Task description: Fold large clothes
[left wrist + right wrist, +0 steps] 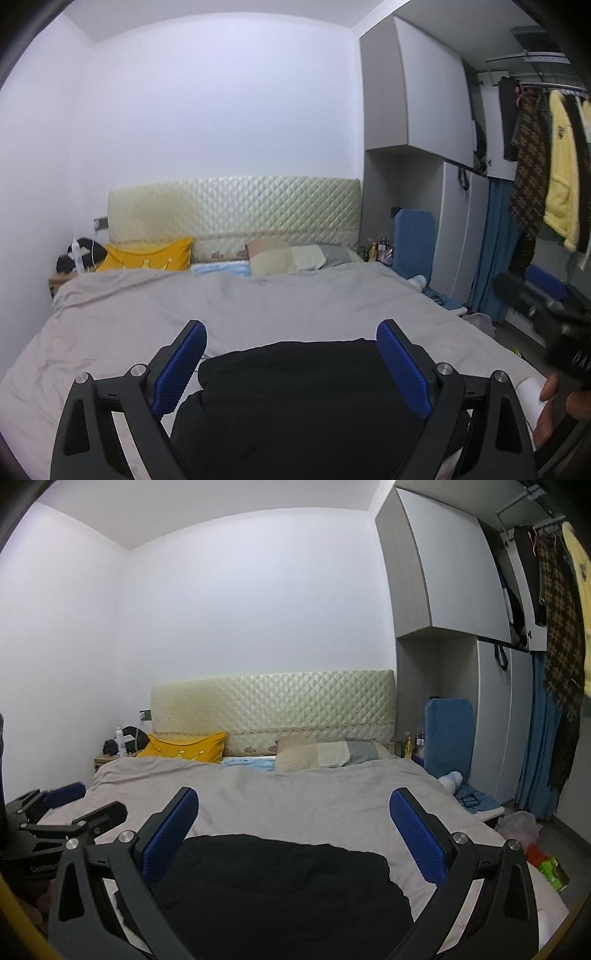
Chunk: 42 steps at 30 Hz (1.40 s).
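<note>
A black garment (295, 398) is lying bunched on the grey bed cover (258, 302), filling the lower middle of the left wrist view and the lower centre of the right wrist view (280, 882). The left gripper (291, 354) is hovering over it with its blue-padded fingers (177, 373) spread wide apart, gripping nothing. The right gripper (293, 827) is likewise hanging above the cloth with its jaws released and empty. At the far right edge of the left view, a hand (554, 410) is holding the other tool. A yellow pillow (184, 747) is resting against the quilted headboard (273, 712) in mid-frame, and hanging clothes (543, 166) are showing at the upper right.
</note>
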{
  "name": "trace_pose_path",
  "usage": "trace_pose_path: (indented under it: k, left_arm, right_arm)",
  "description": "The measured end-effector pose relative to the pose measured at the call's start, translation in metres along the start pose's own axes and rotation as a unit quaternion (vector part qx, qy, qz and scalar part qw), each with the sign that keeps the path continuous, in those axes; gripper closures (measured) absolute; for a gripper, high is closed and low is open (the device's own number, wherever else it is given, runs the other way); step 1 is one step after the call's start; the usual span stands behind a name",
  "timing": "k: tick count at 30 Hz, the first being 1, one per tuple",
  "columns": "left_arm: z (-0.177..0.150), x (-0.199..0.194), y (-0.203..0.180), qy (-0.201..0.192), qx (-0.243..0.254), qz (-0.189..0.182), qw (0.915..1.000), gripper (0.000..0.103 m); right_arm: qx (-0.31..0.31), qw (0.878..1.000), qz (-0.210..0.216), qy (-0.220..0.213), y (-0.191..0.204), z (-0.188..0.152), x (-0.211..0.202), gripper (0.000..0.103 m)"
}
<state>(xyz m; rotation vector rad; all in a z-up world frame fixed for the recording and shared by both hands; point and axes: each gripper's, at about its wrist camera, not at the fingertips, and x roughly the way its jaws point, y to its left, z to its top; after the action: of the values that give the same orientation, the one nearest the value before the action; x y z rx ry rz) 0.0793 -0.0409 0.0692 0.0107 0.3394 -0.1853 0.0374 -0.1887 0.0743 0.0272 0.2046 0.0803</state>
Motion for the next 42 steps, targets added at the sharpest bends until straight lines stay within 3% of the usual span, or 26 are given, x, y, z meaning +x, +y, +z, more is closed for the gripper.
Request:
trace_pose_path:
  k: [6,12,19,26,31,42]
  left_arm:
    - [0.004,-0.042,-0.005,-0.02,-0.004,0.006,0.9998,0.005]
    - [-0.01,-0.051,-0.006,0.003,-0.008,0.004,1.0,0.005]
    - [-0.039,-0.04,0.003,0.048,-0.041,0.0,0.998,0.005]
    - [-0.068,-0.024,-0.002,0.075,-0.017,0.003,0.997,0.005]
    - [-0.09,0.001,0.003,0.12,-0.037,-0.002,0.992,0.005]
    - [-0.107,0.011,0.018,0.146,-0.04,0.019,0.9884,0.005]
  right_arm:
    - [0.001,1.0,0.026,-0.006,0.015,-0.007,-0.031,0.0]
    - [0.018,0.999,0.038,0.001,0.021,-0.02,-0.049,0.0]
    - [0.015,0.999,0.028,0.023,0.025,-0.043,-0.057,0.0]
    - [0.009,0.998,0.026,0.058,0.025,-0.072,-0.048,0.0]
    - [0.011,0.996,0.026,0.08,0.02,-0.09,-0.036,0.0]
    - [0.023,0.992,0.019,0.121,0.01,-0.116,-0.015,0.0]
